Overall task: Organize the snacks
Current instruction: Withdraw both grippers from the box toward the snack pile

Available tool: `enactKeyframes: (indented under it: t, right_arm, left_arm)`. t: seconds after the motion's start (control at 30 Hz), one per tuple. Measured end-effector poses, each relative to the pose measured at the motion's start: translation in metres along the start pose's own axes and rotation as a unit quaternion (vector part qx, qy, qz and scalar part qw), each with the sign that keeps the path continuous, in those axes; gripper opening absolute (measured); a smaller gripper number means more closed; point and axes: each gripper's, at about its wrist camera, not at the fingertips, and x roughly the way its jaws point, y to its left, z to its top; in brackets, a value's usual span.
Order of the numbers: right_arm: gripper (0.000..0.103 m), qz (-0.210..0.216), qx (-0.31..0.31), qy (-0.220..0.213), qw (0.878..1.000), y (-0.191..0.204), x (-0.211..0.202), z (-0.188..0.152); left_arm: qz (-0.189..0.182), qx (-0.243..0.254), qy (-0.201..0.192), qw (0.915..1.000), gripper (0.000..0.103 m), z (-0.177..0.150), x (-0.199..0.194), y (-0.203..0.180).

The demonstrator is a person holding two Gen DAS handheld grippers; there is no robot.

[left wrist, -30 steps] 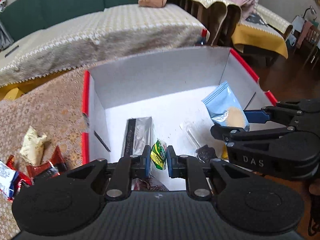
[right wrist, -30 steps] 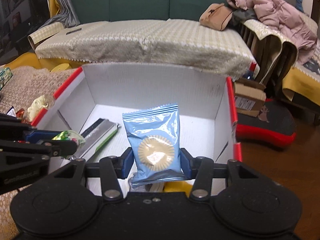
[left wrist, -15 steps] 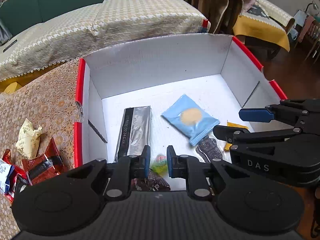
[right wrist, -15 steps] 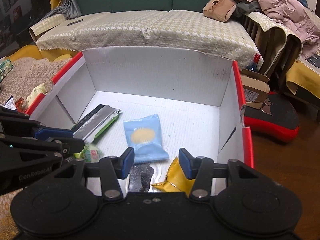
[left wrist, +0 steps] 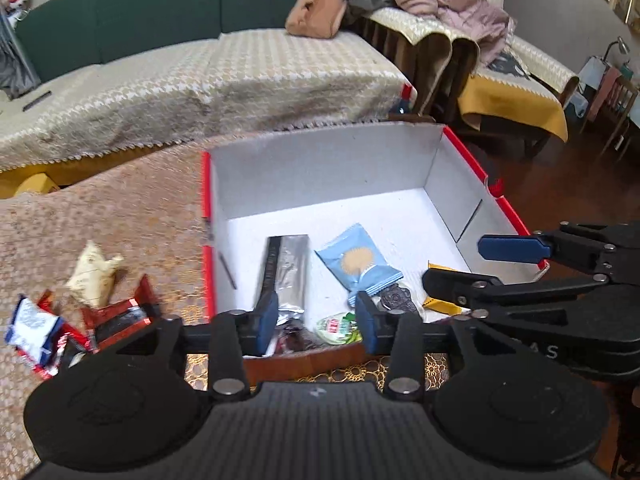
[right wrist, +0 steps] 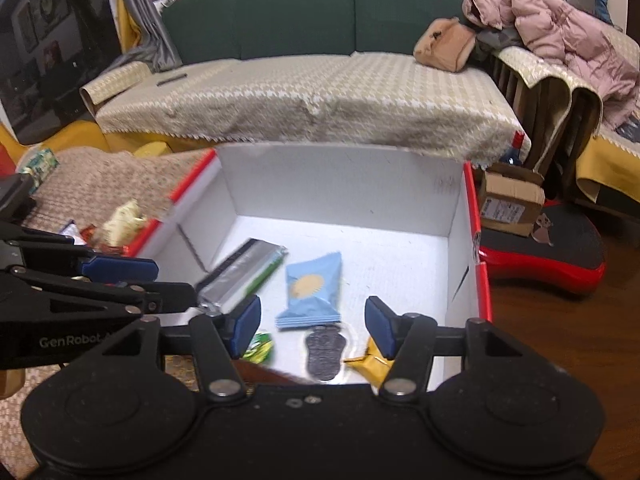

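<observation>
You've just let go of both snacks — the light-blue cookie packet (right wrist: 312, 288) and the small green round candy (left wrist: 335, 323) now lie in the white, red-rimmed cardboard box (left wrist: 320, 176). Your left gripper (left wrist: 316, 322) and right gripper (right wrist: 312, 324) are opening, empty; the red wrappers (left wrist: 116, 316) on the tablecloth remain.

green sofa (right wrist: 320, 12) under houndstooth cover (right wrist: 304, 96), dark wood floor (right wrist: 560, 344)

Dark wrapper (left wrist: 296, 338) half hidden behind the left tongs (left wrist: 317, 322) (label unreadable)
</observation>
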Motion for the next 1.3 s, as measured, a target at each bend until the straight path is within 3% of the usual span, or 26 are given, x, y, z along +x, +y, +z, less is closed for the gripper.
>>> enactKeyframes:
  t: [0.23,0.3,0.37,0.43,0.8,1.07,1.2,1.3]
  right_arm:
    - [0.06,0.015,-0.007,-0.023,1.0,0.02,-0.033,-0.004]
    - [0.068,0.019,-0.009,-0.027,0.999,0.027,-0.041,-0.006]
    - [0.088,0.018,-0.01,-0.038,0.999,0.034,-0.049,-0.008]
    - [0.091,0.028,-0.011,-0.041,0.999,0.04,-0.056,-0.01]
    - [0.101,0.065,-0.03,-0.049,0.996,0.09,-0.075,-0.019]
    - [0.102,0.097,-0.066,-0.046,0.992,0.134,-0.069,-0.029]
    - [0.102,0.099,-0.124,-0.068,0.985,0.162,-0.067,-0.032]
    - [0.102,0.104,-0.142,-0.058,0.983,0.178,-0.055,-0.029]
  left_arm:
    - [0.008,-0.013,-0.029,0.9995,0.059,-0.014,-0.041,0.014]
    - [0.014,-0.016,-0.035,0.9991,0.059,-0.019,-0.051,0.017]
    - [0.017,-0.022,-0.042,0.9987,0.06,-0.023,-0.06,0.023]
    - [0.018,-0.029,-0.049,0.9982,0.063,-0.028,-0.069,0.028]
    - [0.043,-0.05,-0.085,0.9942,0.083,-0.069,-0.111,0.062]
    - [0.061,-0.083,-0.099,0.9898,0.089,-0.095,-0.127,0.107]
    - [0.078,-0.103,-0.097,0.9869,0.09,-0.103,-0.126,0.137]
    - [0.096,-0.127,-0.09,0.9832,0.09,-0.101,-0.121,0.16]
